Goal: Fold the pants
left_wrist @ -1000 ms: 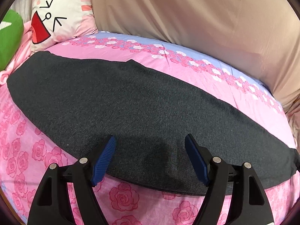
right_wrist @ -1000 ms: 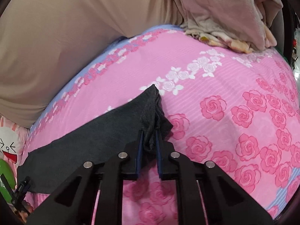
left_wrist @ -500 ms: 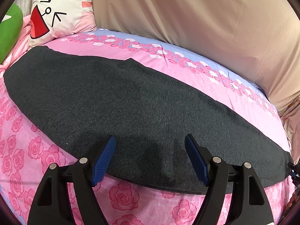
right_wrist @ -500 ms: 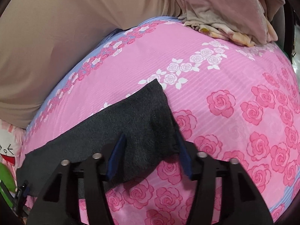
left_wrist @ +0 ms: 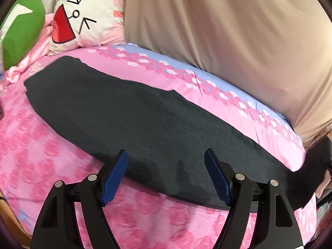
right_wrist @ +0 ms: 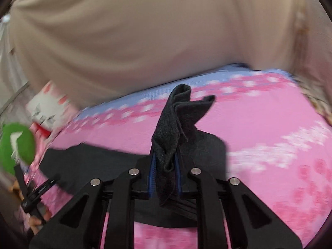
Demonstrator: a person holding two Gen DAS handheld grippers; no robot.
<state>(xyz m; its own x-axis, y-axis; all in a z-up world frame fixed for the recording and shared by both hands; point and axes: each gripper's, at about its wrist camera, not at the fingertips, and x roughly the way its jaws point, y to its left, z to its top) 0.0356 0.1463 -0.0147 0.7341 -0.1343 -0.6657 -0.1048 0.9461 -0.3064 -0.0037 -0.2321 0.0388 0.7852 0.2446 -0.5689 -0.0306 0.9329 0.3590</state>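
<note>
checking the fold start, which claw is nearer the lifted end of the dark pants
Right. The right claw is clamped on the bunched end of the dark pants. The left claw hangs open above their flat middle, off the fabric.

Pants [left_wrist: 145, 124]: far right end cut by frame edge. Bed [right_wrist: 269, 128], cartoon pillow [right_wrist: 47, 105]: motion-blurred in right wrist view.

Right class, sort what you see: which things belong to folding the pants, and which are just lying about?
Belongs to the job:
- dark pants
- right gripper, clamped on their end
- left gripper, open

Lying about:
- cartoon-face pillow
- green cushion
- beige sheet
</note>
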